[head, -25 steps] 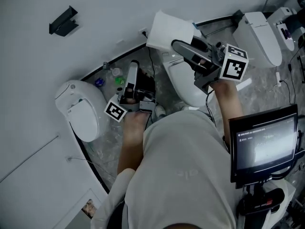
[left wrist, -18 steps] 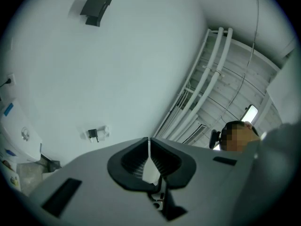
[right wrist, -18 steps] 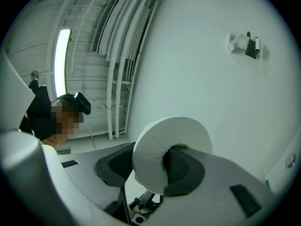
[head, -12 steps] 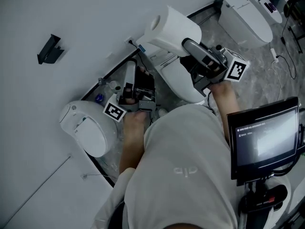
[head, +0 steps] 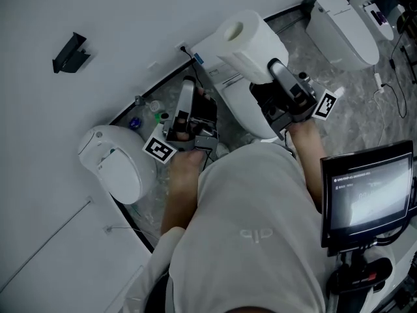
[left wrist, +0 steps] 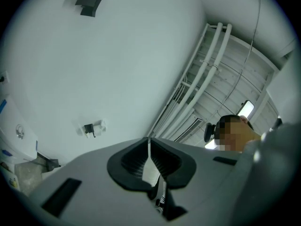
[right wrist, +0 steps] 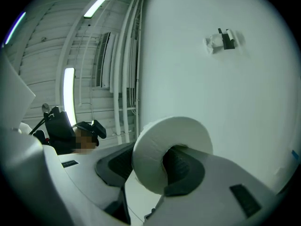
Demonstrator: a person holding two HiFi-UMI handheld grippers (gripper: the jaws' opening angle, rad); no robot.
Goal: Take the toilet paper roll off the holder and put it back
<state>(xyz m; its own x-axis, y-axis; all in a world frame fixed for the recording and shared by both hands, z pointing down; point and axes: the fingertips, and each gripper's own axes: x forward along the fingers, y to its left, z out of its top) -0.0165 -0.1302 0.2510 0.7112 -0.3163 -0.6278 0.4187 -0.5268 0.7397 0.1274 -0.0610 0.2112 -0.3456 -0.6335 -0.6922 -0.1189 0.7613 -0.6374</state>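
Up beside the plain white wall point(head: 117, 18), the right claw point(head: 272, 77) is clamped on the white toilet paper roll point(head: 251, 41), with one jaw pushed into the hollow core and the other pressing on the outside. The roll hangs in the air, well apart from the small black wall-mounted holder point(head: 68, 52). The left claw point(head: 187, 93) sits lower, its jaws closed together with nothing between them.

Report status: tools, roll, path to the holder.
Left tool shut, empty. Right tool shut on toilet paper roll. Holder bare on wall, apart; nothing seen between.
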